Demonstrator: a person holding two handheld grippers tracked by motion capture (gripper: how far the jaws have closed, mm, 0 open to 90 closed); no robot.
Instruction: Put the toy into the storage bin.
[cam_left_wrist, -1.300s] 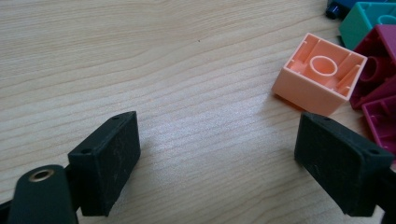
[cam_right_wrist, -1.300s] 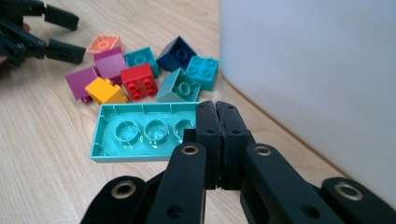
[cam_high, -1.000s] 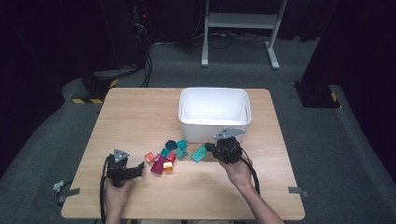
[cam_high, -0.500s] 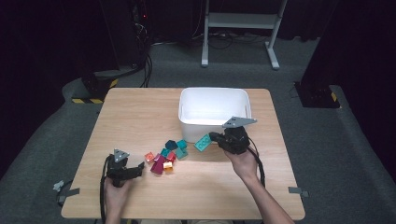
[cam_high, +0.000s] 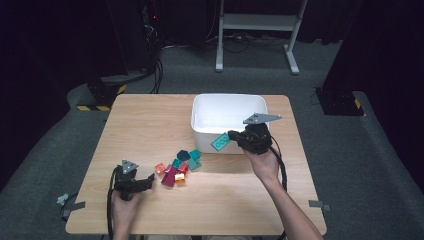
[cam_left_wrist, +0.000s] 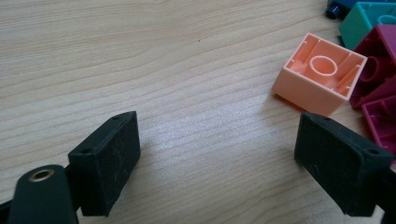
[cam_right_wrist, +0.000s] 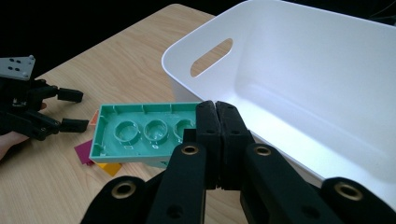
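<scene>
1. Your left gripper (cam_high: 149, 181) rests low on the table (cam_high: 150, 120) near its front edge, jaws spread wide with nothing between them; a peach brick (cam_left_wrist: 320, 73) lies just beyond the pad on the right side of the left gripper view.
2. The pile of bricks (cam_high: 181, 164) sits mid-table, between your hands.
3. Your right gripper (cam_high: 231, 138) is clamped tight on one wall of a green brick (cam_right_wrist: 142, 132), held underside up above the table, just at the near wall of the white tub (cam_high: 200, 107).
</scene>
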